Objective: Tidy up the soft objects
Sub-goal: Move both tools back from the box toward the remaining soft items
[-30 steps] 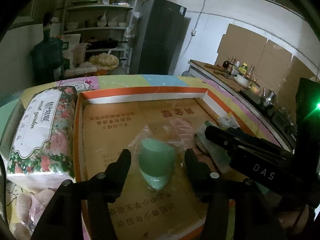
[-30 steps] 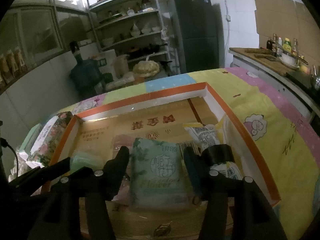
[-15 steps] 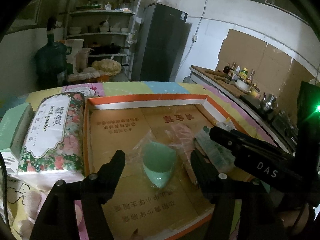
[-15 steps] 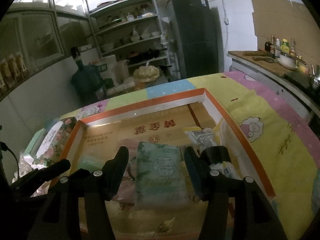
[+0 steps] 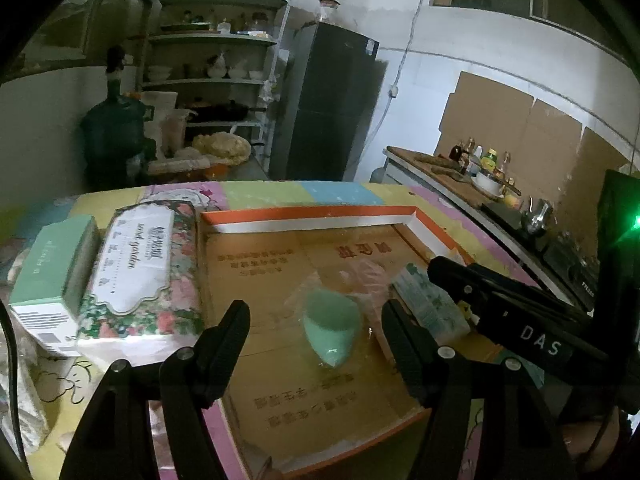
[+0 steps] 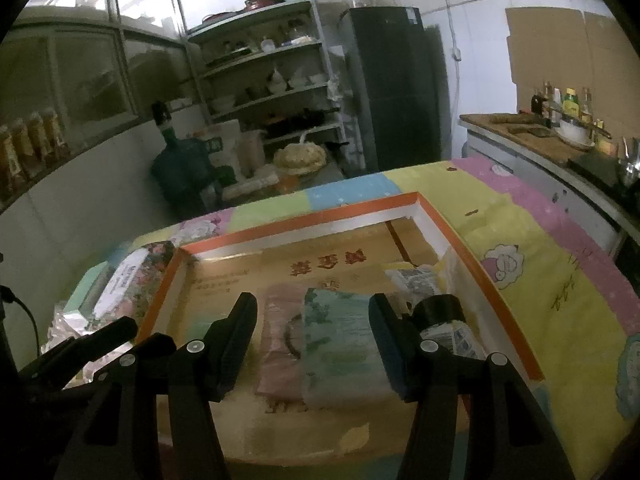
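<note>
A shallow orange-rimmed cardboard tray (image 5: 308, 213) lies on the table. In it lies a mint-green sponge (image 5: 330, 330) in clear wrap, a pink pack (image 6: 280, 340) and a green tissue pack (image 6: 340, 344). My left gripper (image 5: 316, 320) is open and empty, above and just before the sponge. My right gripper (image 6: 312, 320) is open and empty, held above the green tissue pack; it also shows in the left wrist view (image 5: 436, 272). A small black-capped bottle (image 6: 442, 316) and a printed sachet (image 6: 416, 280) lie at the tray's right side.
A floral tissue pack (image 5: 140, 276) and a mint box (image 5: 52, 276) lie left of the tray on the patterned tablecloth (image 6: 540, 248). Crinkled plastic bags (image 5: 20, 380) sit at the far left. A kitchen counter (image 5: 460, 176), fridge and shelves stand behind.
Both grippers have drawn back and up from the tray. The sponge and the green pack stay in the tray and look smaller. Both grippers stay open.
</note>
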A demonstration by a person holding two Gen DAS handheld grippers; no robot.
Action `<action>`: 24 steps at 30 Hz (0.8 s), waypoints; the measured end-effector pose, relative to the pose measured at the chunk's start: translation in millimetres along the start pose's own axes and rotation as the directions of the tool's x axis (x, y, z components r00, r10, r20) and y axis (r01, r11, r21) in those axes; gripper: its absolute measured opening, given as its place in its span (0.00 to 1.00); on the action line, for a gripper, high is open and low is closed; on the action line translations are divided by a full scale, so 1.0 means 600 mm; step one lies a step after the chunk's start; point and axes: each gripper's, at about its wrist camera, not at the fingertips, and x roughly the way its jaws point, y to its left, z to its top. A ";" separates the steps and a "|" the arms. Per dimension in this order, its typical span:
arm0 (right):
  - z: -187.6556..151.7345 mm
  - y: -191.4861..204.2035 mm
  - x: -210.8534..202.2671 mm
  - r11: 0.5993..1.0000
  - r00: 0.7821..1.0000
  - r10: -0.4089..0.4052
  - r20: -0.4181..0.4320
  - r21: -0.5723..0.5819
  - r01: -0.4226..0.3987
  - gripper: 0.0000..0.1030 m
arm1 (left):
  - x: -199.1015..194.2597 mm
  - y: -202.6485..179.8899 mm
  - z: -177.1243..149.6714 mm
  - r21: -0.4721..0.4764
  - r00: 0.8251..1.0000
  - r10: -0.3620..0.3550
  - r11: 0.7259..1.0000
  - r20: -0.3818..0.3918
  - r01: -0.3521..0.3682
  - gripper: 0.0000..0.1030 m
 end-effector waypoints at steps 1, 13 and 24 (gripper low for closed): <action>0.000 0.004 -0.004 1.000 1.000 0.002 0.003 -0.002 -0.002 0.58 | -0.005 0.002 0.000 -0.001 1.000 0.003 1.000 0.005 -0.003 0.66; -0.002 0.044 -0.042 0.999 0.999 0.021 0.035 -0.029 -0.020 0.58 | -0.053 0.023 -0.005 -0.014 0.998 0.023 1.000 0.050 -0.022 0.66; -0.011 0.088 -0.076 0.997 0.997 0.047 0.059 -0.063 -0.044 0.58 | -0.107 0.050 -0.012 -0.029 0.994 0.057 0.998 0.095 -0.055 0.66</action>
